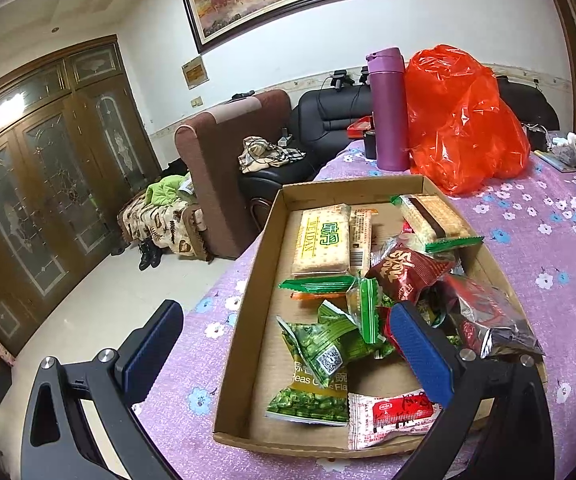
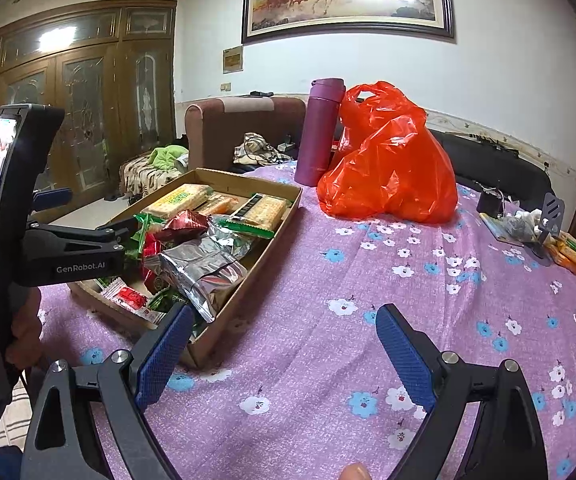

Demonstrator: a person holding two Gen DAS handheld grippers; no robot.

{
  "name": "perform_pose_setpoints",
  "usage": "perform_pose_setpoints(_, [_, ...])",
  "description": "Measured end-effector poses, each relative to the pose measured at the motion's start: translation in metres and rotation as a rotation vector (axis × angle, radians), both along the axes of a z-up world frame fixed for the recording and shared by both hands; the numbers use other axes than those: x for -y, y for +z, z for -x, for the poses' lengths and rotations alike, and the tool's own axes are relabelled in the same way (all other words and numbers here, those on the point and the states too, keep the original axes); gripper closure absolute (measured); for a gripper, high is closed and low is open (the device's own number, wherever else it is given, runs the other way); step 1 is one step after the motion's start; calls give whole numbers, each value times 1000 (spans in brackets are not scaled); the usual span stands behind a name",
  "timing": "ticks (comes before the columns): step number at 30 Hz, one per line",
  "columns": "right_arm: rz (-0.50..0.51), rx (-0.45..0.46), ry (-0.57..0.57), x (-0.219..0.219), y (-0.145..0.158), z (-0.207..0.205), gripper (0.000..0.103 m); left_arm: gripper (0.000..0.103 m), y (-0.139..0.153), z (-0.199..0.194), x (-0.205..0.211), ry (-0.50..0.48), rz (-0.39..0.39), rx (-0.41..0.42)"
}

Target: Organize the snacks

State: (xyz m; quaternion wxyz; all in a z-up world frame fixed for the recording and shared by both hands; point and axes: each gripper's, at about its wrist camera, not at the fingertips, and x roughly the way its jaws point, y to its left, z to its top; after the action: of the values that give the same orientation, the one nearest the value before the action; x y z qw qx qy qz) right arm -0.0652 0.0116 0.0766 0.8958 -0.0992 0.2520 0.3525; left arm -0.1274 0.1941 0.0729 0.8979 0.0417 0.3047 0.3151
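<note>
Snacks (image 1: 368, 304) partly behind left fingers (image 1: 420, 344)

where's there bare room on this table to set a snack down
Bare floral cloth lies right of the cardboard tray, in front of the red bag, under the open right gripper. The tray is crowded; the far right edge holds clutter.

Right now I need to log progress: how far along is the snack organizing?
Many snack packets already lie jumbled in the cardboard tray. Both the left gripper and right gripper are open and empty. A few orange packets remain at the table's far edge.
</note>
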Motion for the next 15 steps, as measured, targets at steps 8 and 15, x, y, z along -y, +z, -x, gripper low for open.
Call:
perform_pose_setpoints(8, [0, 1, 2, 0, 0, 0, 8, 0, 2, -2, 0, -4, -2, -1])
perform_pose_setpoints(15, [-9, -8, 1, 0, 0, 0, 8, 0, 7, 0, 1, -47, 46, -8])
